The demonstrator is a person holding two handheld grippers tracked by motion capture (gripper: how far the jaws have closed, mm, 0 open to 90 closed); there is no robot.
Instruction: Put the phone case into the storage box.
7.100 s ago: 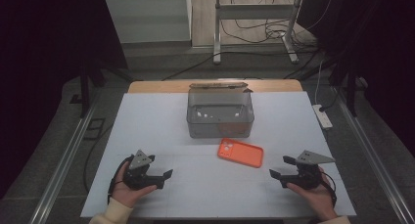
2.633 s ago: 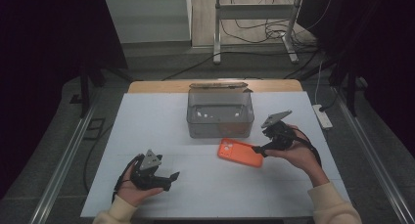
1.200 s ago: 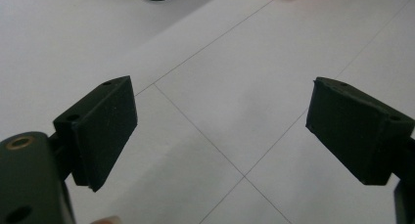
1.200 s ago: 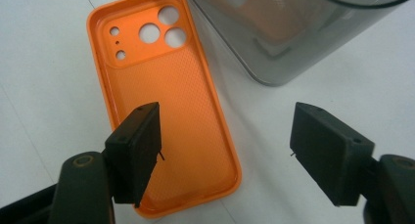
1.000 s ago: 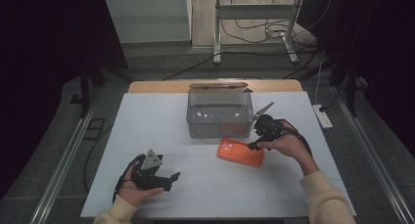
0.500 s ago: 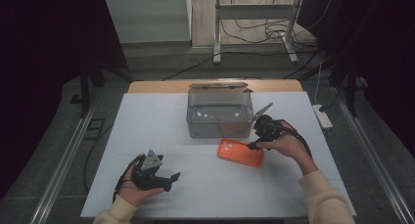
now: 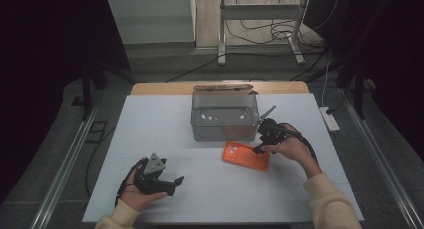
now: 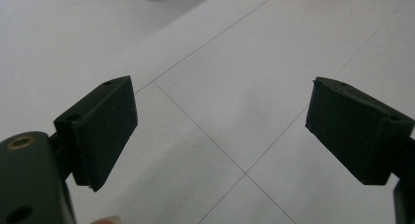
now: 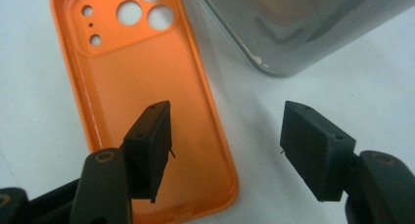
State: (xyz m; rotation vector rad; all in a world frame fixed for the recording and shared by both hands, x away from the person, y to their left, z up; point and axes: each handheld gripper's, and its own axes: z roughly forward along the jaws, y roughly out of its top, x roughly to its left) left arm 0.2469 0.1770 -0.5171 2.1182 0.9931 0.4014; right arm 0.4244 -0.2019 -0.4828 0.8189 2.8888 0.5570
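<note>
Orange silicone or thin plastic by the look — the phone case [image 9: 147, 101] lies inner side up, its long rim between the right gripper's [image 9: 222, 145] jaws, which have just been closing but grasp nothing yet. Likely light, flexible; pinch that rim. Beyond it, the clear box [image 9: 303, 23]. The left gripper [image 8: 222, 131] rests released.

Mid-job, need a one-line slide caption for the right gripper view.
Right gripper straddles the long edge of the orange phone case, open jaws just closing, beside the clear box.
</note>
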